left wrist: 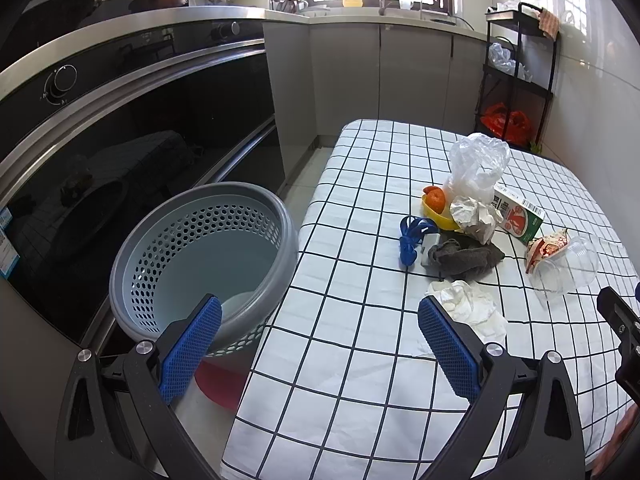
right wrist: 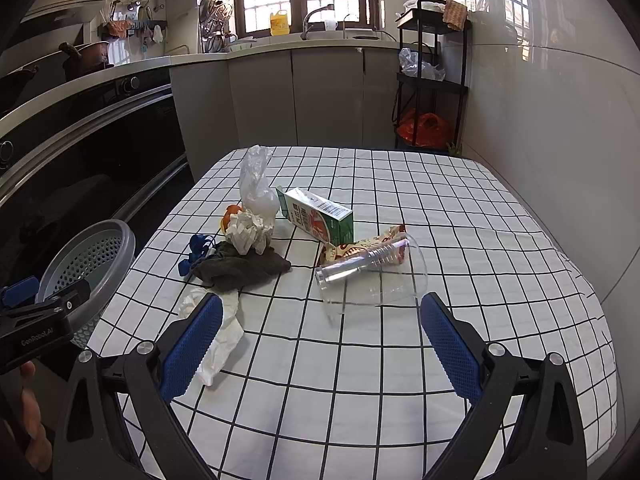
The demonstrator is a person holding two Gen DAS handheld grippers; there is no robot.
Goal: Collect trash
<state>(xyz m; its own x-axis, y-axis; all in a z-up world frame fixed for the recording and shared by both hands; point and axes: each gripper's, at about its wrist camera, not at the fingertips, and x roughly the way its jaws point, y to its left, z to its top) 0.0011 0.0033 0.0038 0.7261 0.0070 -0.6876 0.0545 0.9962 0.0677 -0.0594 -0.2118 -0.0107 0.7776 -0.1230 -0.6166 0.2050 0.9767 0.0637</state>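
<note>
trash strewn over the checked tablecloth (right wrist: 400, 360), clustered toward the left edge and far half. clear plastic cup (right wrist: 372, 276) on its side, long axis running left-right, wide mouth facing right, base toward the left. torn snack wrapper (right wrist: 352, 248) just behind it, touching. green juice carton (right wrist: 320, 218) lying flat, long axis slanting from far-left to near-right. crumpled paper ball (right wrist: 248, 230) resting on a dark grey rag (right wrist: 240, 268); clear plastic bag (right wrist: 256, 184) upright behind. white tissue (right wrist: 216, 320) stretched toward the near edge. blue cord (right wrist: 196, 252) and orange peel (left wrist: 434, 198) at the left. grey perforated basket (left wrist: 200, 264) off the left edge, tipped, mouth facing the table. left gripper (left wrist: 320, 340) spread wide, holding nothing, straddling basket rim and table edge. right gripper (right wrist: 320, 340) likewise gaping and unloaded, above the cloth just short of the cup.
</note>
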